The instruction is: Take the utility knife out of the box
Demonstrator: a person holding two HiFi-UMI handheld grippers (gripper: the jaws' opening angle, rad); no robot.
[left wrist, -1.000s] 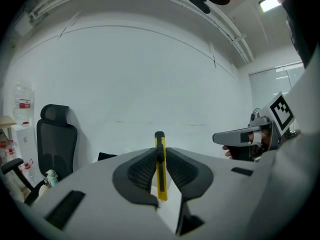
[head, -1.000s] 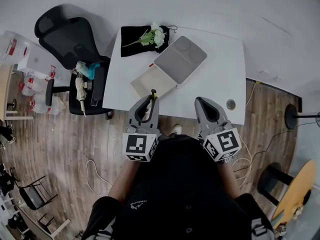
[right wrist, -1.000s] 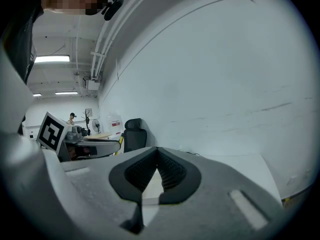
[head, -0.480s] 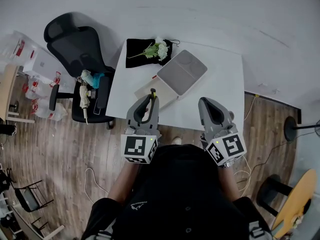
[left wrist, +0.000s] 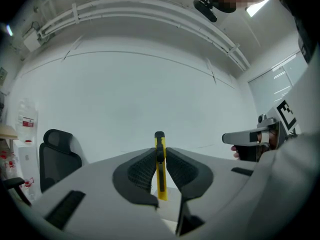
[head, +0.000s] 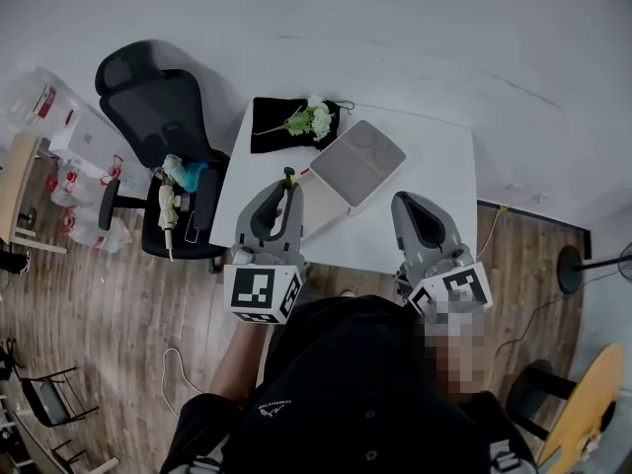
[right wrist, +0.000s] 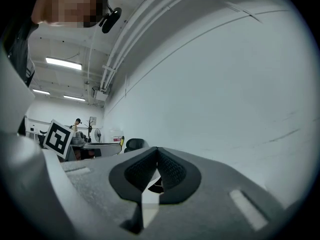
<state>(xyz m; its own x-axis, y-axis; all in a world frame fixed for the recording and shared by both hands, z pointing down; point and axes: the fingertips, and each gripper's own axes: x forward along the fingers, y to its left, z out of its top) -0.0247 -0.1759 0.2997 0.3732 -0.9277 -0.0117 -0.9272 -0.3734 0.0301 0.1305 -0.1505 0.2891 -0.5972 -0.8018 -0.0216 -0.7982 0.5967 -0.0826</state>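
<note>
The left claw point(head: 287, 188) has lifted away from the box point(head: 357, 164), pinching the utility knife point(left wrist: 160, 170) upright above the worktop point(head: 439, 196). The right claw point(right wrist: 156, 160) is pressed together, empty. Best to keep a firm pinch while carrying the knife clear.

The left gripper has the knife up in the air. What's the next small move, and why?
Probably lower the left gripper to the bare white table beside the open grey box and set down the yellow utility knife. Its jaws are clamped on the knife, which is lifted out of the box. The right gripper, jaws together and empty, isn't needed.
</note>
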